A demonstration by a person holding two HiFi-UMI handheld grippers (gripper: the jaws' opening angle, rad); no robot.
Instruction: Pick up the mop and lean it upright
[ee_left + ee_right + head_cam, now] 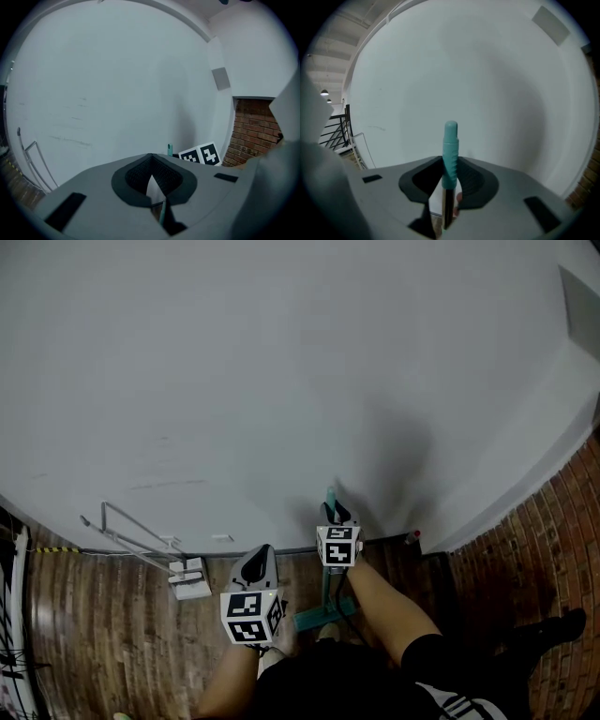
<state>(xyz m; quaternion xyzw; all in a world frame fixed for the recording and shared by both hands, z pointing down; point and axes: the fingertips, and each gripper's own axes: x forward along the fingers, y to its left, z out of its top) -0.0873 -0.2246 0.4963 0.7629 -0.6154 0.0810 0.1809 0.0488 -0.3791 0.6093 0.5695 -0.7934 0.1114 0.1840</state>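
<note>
**A:** Where is the mop?

**B:** The mop stands nearly upright. Its teal head is on the wooden floor by the person's feet, and its teal grip end is up close to the white wall. I cannot tell whether it touches. The right tongs are clenched on the handle just under that grip. The left tongs are pressed together on nothing, beside the pole.

**A:** Which step, then?

**B:** The lifting looks done, so I judge the leaning is in hand. Next the handle's top has to settle onto the wall, with the head set far enough out not to slide. Then comes a slow release.

**A:** Anything in the way?

**B:** A wire rack leans at the wall's foot on the left, with a white block beside it. Both are well apart from the mop. The room's corner lies near on the right.
</note>
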